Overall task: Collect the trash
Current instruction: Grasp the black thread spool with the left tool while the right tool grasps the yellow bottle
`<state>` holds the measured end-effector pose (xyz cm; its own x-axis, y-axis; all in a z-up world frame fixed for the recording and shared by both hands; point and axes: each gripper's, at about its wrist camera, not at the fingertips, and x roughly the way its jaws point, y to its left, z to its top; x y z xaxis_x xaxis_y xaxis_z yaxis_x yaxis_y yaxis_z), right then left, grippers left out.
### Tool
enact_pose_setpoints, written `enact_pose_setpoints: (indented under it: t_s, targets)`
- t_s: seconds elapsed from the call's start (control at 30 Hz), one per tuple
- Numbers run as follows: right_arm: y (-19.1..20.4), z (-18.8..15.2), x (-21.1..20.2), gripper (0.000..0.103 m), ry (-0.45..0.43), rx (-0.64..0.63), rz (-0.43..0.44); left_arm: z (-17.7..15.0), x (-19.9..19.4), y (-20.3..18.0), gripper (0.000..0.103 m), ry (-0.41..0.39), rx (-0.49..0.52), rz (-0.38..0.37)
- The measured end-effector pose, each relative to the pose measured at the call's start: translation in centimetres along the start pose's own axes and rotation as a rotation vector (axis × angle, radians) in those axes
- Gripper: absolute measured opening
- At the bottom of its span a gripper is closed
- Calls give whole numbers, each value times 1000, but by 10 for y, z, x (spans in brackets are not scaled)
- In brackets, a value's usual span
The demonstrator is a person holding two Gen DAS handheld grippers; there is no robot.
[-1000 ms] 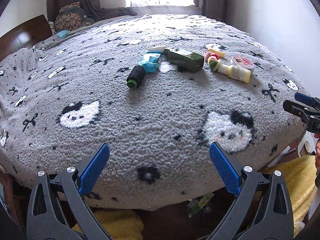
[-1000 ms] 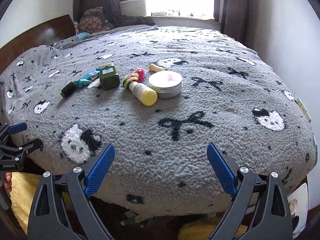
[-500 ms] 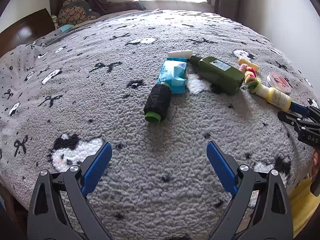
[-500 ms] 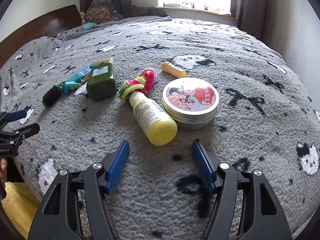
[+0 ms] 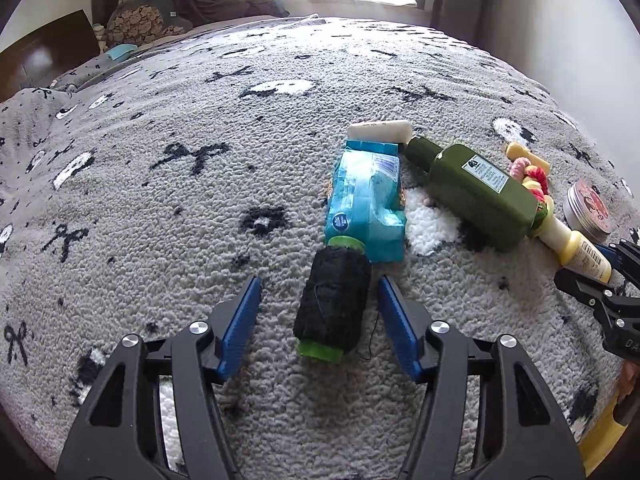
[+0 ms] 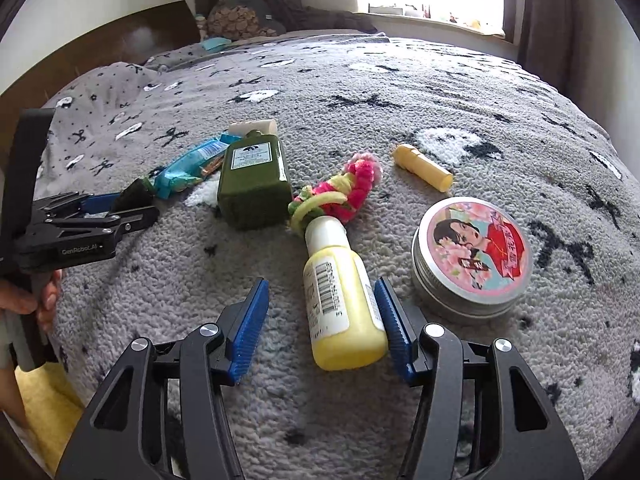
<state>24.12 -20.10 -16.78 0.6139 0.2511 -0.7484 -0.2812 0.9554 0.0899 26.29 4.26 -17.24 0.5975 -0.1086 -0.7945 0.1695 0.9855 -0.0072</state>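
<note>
Left claw [image 5: 318, 322]: jaws closing, straddling the black thread spool [image 5: 332, 304] lying on the bed [image 5: 160, 216]. Spool's long axis runs nearly straight away from the claw, green ends near and far, so the pads meet its round flanks side-on. Right pad close beside the thread, left pad well clear; not pinching yet. Spool sits right of the claw's midline. Its far end touches the blue wrapper [image 5: 366, 204], which lies beyond along the same line.

Middle: green bottle [image 6: 254, 184] lying flat, pink-and-yellow hair ties [image 6: 340, 192] bunched just right of it, touching the small bottle's cap.

Right claw [image 6: 320, 322]: jaws closing, straddling the yellow bottle [image 6: 340, 304]. Long axis points away from the claw, cap far, base near. Right pad appears to touch the bottle's side; left pad has a clear gap. Bottle is off-centre to the right, so closing will likely nudge it left. Round tin [image 6: 472, 256] just beside the right finger; the yellow tube [image 6: 422, 168] lies farther off.

Each claw is nearest its own item.
</note>
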Motion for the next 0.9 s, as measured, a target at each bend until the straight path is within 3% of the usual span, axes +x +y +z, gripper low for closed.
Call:
enact_pose_setpoints:
  t_s: [0.07, 0.13, 0.2, 0.4, 0.63, 0.9]
  targets:
    - [3, 3, 6, 48, 6, -11, -25, 2, 2, 1, 46, 3, 3, -11]
    - [5, 2, 7, 34, 6, -22, -41, 3, 1, 3, 36, 3, 5, -22]
    - [7, -1, 6, 33, 11, -42, -55, 2, 0, 3, 25, 3, 8, -23]
    - [8, -19, -13, 32, 23, -55, -93, -16, -17, -3, 25, 0, 12, -16]
    - [9, -47, -41, 32, 16, -42, -109, -53, -48, -24, 25, 6, 4, -67]
    - [7, -71, -104, 32, -61, 2, -154, -85, -99, -61, 25, -36, 35, -113]
